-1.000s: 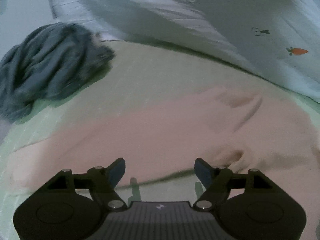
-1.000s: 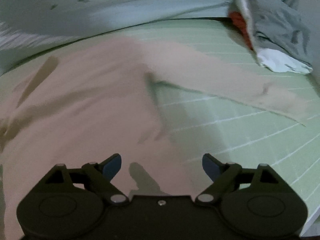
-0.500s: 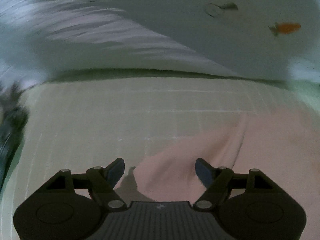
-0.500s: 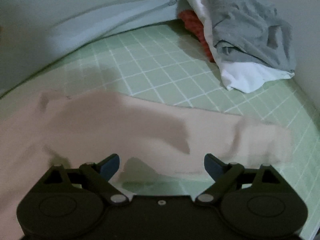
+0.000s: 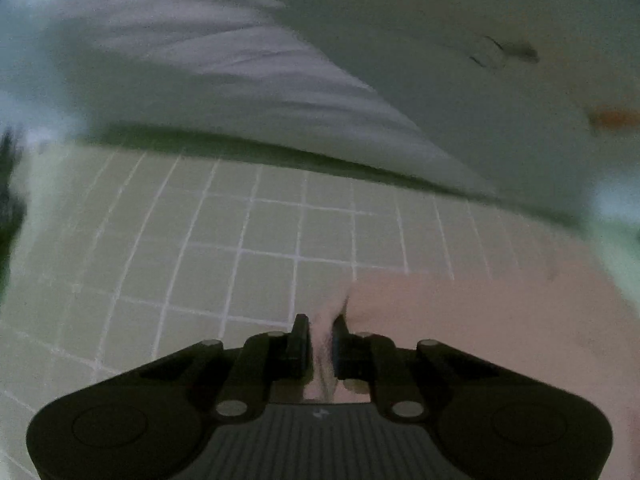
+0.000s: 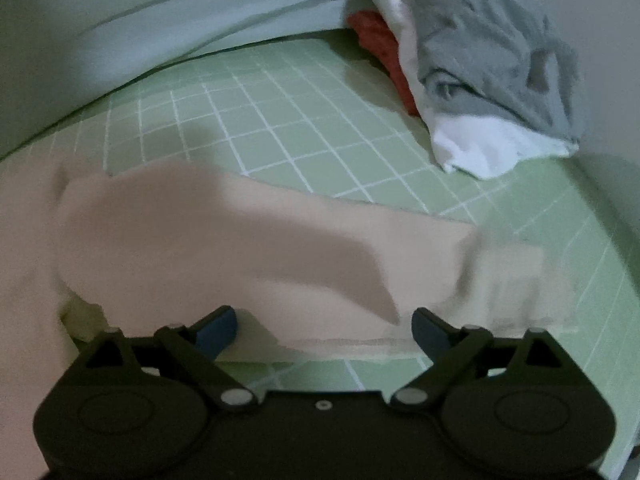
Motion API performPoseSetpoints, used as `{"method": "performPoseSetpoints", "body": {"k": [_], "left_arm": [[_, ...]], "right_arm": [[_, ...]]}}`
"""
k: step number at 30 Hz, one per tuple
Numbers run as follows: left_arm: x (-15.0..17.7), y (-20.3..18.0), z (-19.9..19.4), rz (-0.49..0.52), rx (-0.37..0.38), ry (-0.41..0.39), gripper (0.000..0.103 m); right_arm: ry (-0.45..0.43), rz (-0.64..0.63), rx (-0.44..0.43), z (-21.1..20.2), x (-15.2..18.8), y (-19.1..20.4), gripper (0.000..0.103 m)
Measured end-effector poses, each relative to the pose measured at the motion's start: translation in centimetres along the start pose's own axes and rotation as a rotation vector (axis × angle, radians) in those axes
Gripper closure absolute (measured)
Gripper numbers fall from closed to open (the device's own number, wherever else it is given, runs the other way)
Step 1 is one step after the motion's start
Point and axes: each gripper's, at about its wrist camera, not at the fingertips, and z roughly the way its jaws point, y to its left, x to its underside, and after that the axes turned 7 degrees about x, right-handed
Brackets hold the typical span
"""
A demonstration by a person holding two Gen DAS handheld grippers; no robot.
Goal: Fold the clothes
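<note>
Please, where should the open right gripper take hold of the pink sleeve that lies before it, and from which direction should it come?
Probably the sleeve's near edge: the right gripper is open, its fingers straddling the pink sleeve, which lies flat on the green checked sheet. Come straight forward and low, so one finger slips under that edge. The left gripper already pinches the garment's other end.

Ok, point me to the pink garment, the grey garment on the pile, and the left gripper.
Pink garment (image 6: 248, 240), right wrist view: middle of the flat sleeve.
Grey garment (image 6: 492, 36), right wrist view: top of the crumpled pile.
Left gripper (image 5: 319, 338), left wrist view: between fingertips pinching pink fabric.
</note>
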Motion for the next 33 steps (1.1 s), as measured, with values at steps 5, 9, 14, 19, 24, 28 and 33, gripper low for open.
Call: {"method": "performPoseSetpoints", "body": {"k": [5,9,14,19,24,28,33], "left_arm": [[0.8,-1.7,-1.8,0.05,-0.073,-0.03,0.036],[2.4,-1.5,-4.8,-0.013,-0.055,-0.058,0.025],[6.0,-1.0,-8.8,-0.099,-0.098,-0.037,0.022],[10.1,-0.9,-13.7,-0.157,-0.158,-0.03,0.021],[13.0,-1.9,-17.6,-0.201,-0.203,-0.052,0.019],[14.7,-3.7,-20.3,-0.2,-0.222,-0.086,0.017],[17.0,-6.1,-22.0,-0.193,-0.225,-0.093,0.015]], "right_arm": [[0.015,0.039,-0.031,0.1,0.4,-0.5,0.006],[0.019,0.073,-0.065,0.5,0.7,-1.5,0.005],[0.01,0.11,-0.095,0.5,1.5,-2.8,0.001],[-0.032,0.199,-0.034,1.0,2.1,-6.6,0.002],[-0.025,0.361,0.063,3.1,1.8,-12.8,0.002],[-0.032,0.354,0.077,4.4,1.4,-15.6,0.0],[-0.065,0.274,0.025,4.2,1.7,-16.1,0.0]]}}
